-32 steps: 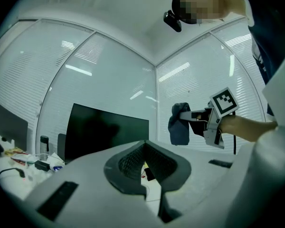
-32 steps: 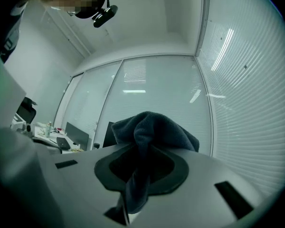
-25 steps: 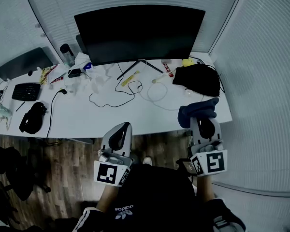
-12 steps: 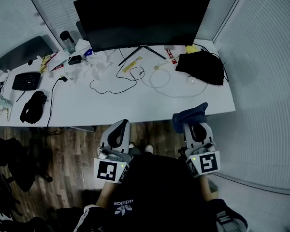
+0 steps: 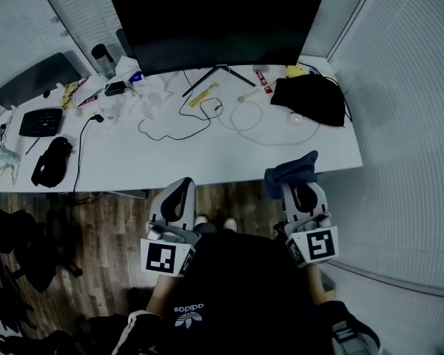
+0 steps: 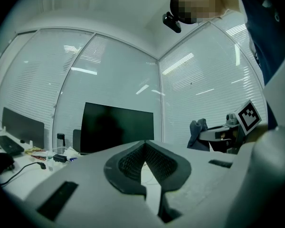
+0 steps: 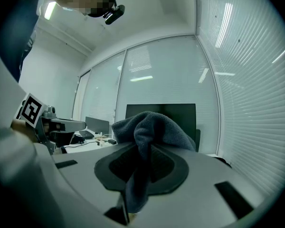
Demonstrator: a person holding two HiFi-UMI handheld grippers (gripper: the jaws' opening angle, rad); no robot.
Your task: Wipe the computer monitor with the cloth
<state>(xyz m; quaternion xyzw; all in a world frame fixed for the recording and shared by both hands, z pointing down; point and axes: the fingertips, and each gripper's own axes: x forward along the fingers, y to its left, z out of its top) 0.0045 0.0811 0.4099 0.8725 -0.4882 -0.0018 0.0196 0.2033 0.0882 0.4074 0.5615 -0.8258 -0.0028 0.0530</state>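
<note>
A wide black monitor stands at the back of the white desk, its screen dark; it also shows in the left gripper view as the monitor and in the right gripper view as the monitor. My right gripper is shut on a dark blue cloth, held in front of the desk's near edge at the right. The cloth bunches above the jaws. My left gripper is shut with nothing in it, just short of the desk edge.
On the desk lie loose cables, a black bag at the right, a keyboard, a black headset and small clutter at the left. A second dark screen stands far left. Blinds enclose the corner. Wooden floor lies below.
Both grippers have drawn back from the desk toward the person's body, the right one carrying the cloth. The desk and monitor sit slightly higher in the head view.
</note>
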